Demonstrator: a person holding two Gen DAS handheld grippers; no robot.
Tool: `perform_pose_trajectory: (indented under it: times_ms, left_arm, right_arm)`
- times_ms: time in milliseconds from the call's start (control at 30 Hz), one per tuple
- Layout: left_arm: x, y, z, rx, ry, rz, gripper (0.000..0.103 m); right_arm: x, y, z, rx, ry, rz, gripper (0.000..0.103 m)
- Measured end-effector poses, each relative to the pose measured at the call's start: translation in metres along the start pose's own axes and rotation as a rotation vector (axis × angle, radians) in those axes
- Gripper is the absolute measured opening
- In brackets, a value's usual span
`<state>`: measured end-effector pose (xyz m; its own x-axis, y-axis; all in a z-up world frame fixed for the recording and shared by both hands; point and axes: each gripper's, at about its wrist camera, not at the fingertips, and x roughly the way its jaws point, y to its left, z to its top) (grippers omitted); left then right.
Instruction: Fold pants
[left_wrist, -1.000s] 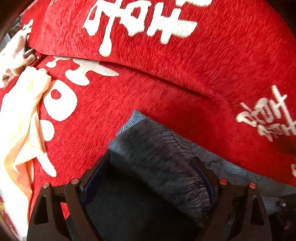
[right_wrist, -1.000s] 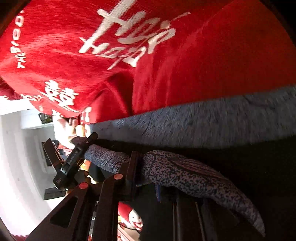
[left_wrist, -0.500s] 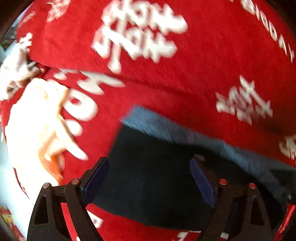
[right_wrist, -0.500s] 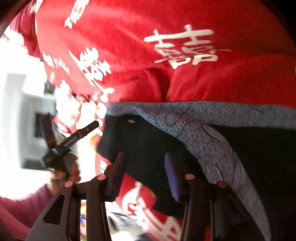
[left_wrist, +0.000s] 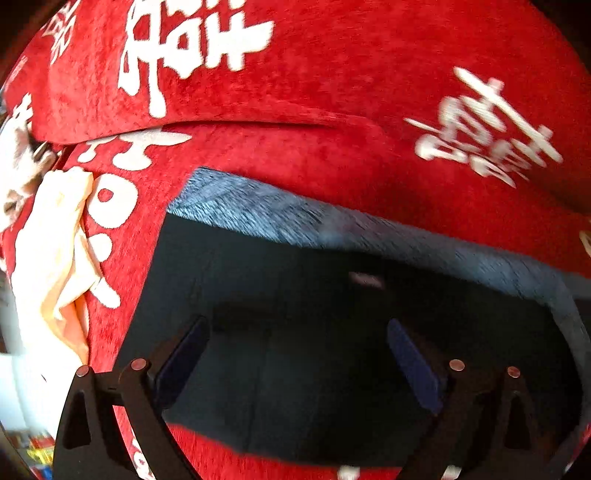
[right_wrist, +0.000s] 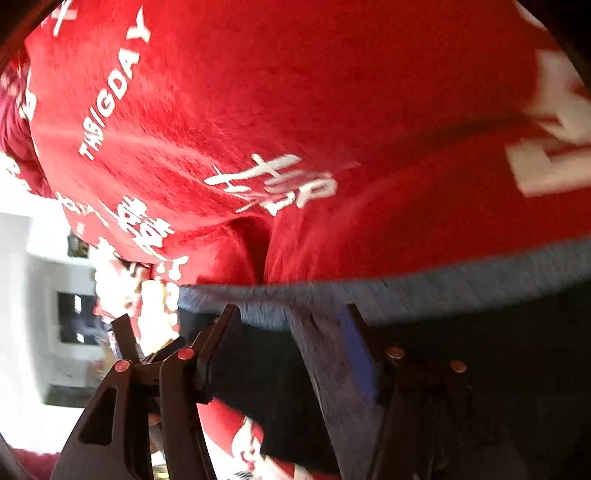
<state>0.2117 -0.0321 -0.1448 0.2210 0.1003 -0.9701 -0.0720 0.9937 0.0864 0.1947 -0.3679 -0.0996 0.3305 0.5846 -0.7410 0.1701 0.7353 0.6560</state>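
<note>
The left gripper (left_wrist: 295, 354) stood with its jaws wide apart and nothing between them, the blue pads hanging over the dark body of the pants (left_wrist: 314, 332). The right gripper (right_wrist: 291, 339) was likewise spread and empty, a grey strip of the garment running below and between its fingers without being pinched. Ahead of both pairs of fingers lay the grey heathered waistband (left_wrist: 280, 218), and beyond it the red sofa cover (left_wrist: 332, 92) printed with white characters, on which the pants rested flat. To the far left of the left fingers sat a pale yellow cloth (left_wrist: 55, 251) (not part of the job, apparently). In judgement, the garment was light, soft and limp, apt to sag and slide against itself; the thicker banded edge offered the firmest purchase, and a hold at its two corners would probably keep the fold square. Motion blur obscured the finer detail.
</note>
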Motion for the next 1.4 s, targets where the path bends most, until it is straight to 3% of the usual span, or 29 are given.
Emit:
perform_pose_trajectory:
  times_ms: [200, 433, 667, 800, 1033, 1200, 1300, 1333, 1367, 1400]
  left_arm:
    - [-0.035, -0.053, -0.035, 0.177, 0.022, -0.142, 0.098]
    - [-0.065, -0.149, -0.085, 0.363, 0.075, -0.413, 0.098]
    - [-0.072, -0.216, -0.116, 0.413, 0.151, -0.587, 0.098]
    - [-0.063, -0.241, -0.125, 0.412, 0.162, -0.58, 0.098]
    - [-0.049, -0.259, -0.134, 0.429, 0.177, -0.516, 0.098]
    - [-0.047, -0.272, -0.14, 0.435, 0.21, -0.523, 0.098]
    - [-0.047, -0.284, -0.145, 0.451, 0.205, -0.488, 0.097]
    - [-0.048, -0.288, -0.146, 0.46, 0.191, -0.476, 0.089]
    - [-0.05, -0.291, -0.147, 0.469, 0.188, -0.47, 0.068]
    - [-0.051, -0.294, -0.147, 0.477, 0.192, -0.468, 0.059]
  right_arm:
    - [-0.053, -0.035, -0.072, 0.093, -0.041, -0.023, 0.061]
    - [-0.117, -0.068, -0.18, 0.252, -0.185, -0.096, 0.063]
    - [-0.162, -0.118, -0.293, 0.436, -0.274, -0.232, 0.064]
    - [-0.169, -0.157, -0.336, 0.514, -0.265, -0.296, 0.064]
    - [-0.162, -0.207, -0.361, 0.573, -0.229, -0.259, 0.064]
    - [-0.173, -0.229, -0.371, 0.612, -0.27, -0.091, 0.064]
    - [-0.166, -0.239, -0.358, 0.626, -0.235, 0.025, 0.062]
    - [-0.165, -0.241, -0.356, 0.643, -0.222, 0.05, 0.044]
    - [-0.165, -0.243, -0.355, 0.66, -0.21, 0.079, 0.028]
    - [-0.168, -0.243, -0.353, 0.674, -0.212, 0.127, 0.017]
